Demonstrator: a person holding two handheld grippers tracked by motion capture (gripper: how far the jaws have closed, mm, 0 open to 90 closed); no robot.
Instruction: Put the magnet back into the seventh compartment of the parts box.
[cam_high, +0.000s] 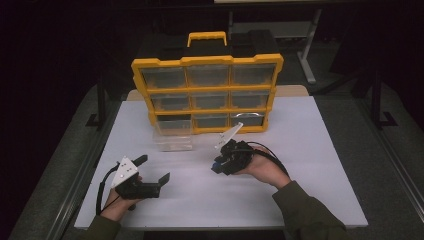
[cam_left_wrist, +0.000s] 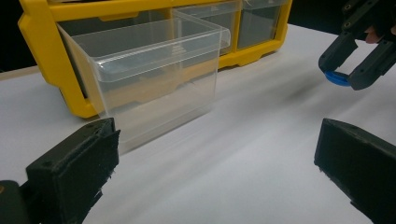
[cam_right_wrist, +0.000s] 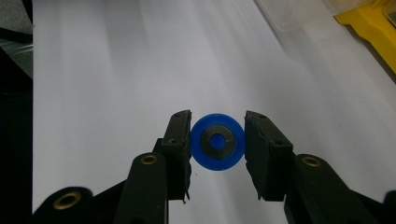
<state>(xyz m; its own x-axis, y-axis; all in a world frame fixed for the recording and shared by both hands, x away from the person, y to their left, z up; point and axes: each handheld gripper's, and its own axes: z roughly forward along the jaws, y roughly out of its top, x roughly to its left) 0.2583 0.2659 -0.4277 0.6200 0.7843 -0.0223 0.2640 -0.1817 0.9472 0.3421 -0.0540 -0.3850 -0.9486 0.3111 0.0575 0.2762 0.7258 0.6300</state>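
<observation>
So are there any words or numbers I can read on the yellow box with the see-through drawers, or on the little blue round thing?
None can be read: the yellow plastic drawer cabinet, the clear plastic drawer pulled out of it and the blue round disc held in the right gripper carry no text, label or number that shows.

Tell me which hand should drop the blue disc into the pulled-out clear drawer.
Right: its tongs already grip the round blue plastic disc, close to the clear plastic drawer. The left tongs are open and empty.
</observation>
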